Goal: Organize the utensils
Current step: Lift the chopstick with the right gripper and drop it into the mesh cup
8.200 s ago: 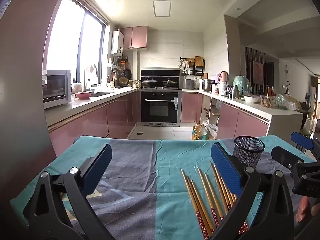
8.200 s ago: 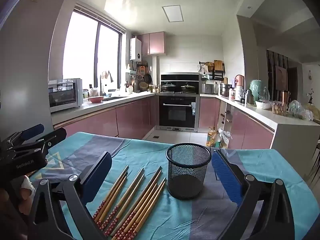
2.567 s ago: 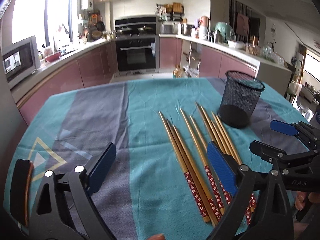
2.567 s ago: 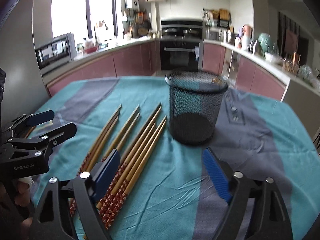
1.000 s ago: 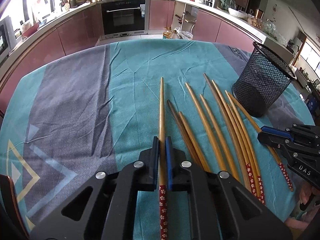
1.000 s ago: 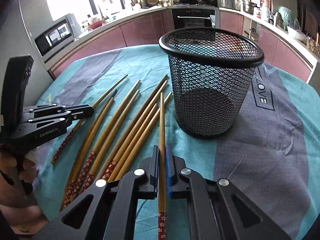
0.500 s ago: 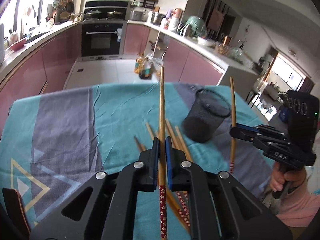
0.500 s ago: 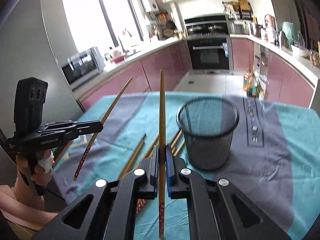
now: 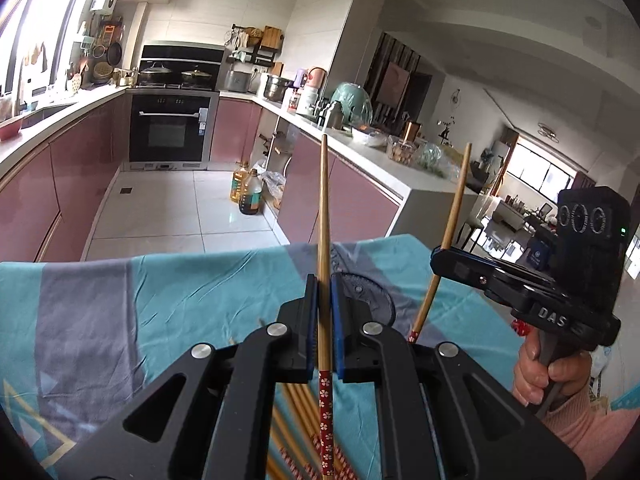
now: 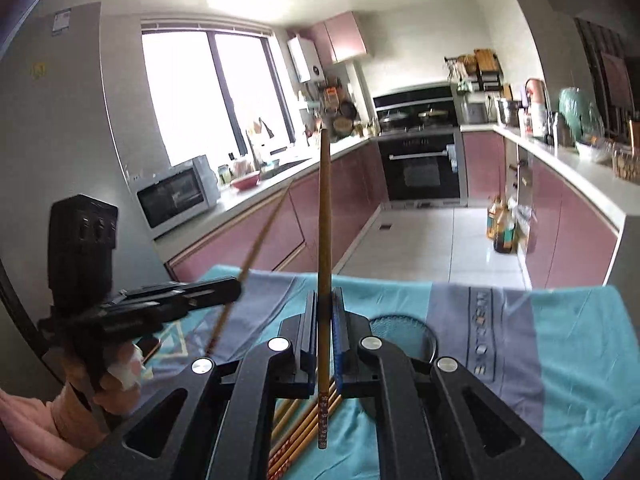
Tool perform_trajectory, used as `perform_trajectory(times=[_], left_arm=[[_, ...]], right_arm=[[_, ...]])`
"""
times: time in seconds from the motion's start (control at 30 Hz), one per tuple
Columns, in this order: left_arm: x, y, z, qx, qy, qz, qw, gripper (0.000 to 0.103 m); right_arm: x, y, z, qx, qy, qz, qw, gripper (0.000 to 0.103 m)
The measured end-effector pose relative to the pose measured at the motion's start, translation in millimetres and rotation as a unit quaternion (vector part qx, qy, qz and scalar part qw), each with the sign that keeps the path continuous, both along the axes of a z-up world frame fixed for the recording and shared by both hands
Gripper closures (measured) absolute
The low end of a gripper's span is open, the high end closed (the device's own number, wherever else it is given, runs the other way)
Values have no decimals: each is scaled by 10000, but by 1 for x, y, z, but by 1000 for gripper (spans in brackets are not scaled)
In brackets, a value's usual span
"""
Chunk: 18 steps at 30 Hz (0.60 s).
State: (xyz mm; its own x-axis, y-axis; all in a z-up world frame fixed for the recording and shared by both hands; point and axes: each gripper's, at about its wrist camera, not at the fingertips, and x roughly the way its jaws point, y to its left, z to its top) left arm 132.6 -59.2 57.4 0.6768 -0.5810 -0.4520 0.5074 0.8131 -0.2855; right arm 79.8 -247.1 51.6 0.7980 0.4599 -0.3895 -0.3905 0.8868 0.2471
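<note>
Chopsticks, one clamped in each gripper, stand near-vertical: the left gripper (image 9: 324, 332) pinches one chopstick (image 9: 324, 216), the right gripper (image 10: 325, 336) another (image 10: 324, 216), red patterned ends down, likely for dropping upright into the mesh holder (image 10: 416, 330) just beyond. Remaining chopsticks (image 10: 298, 430) lie below on the teal tablecloth (image 9: 160, 292).

Loose chopsticks (image 10: 296, 436) lie on the tablecloth (image 10: 580, 344) left of the mesh cup (image 10: 404, 330).
</note>
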Motion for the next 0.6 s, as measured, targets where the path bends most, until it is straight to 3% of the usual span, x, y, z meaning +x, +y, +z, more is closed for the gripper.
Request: perform_trajectory(times=[0.3, 0.6], left_arm=[[35, -49, 25, -477, -602, 281, 9967, 96], [76, -106, 6, -207, -802, 589, 9948, 96]], right_arm=[[14, -17, 20, 81, -378, -289, 9988, 97], [48, -30, 12, 29, -473, -718, 9963, 98]])
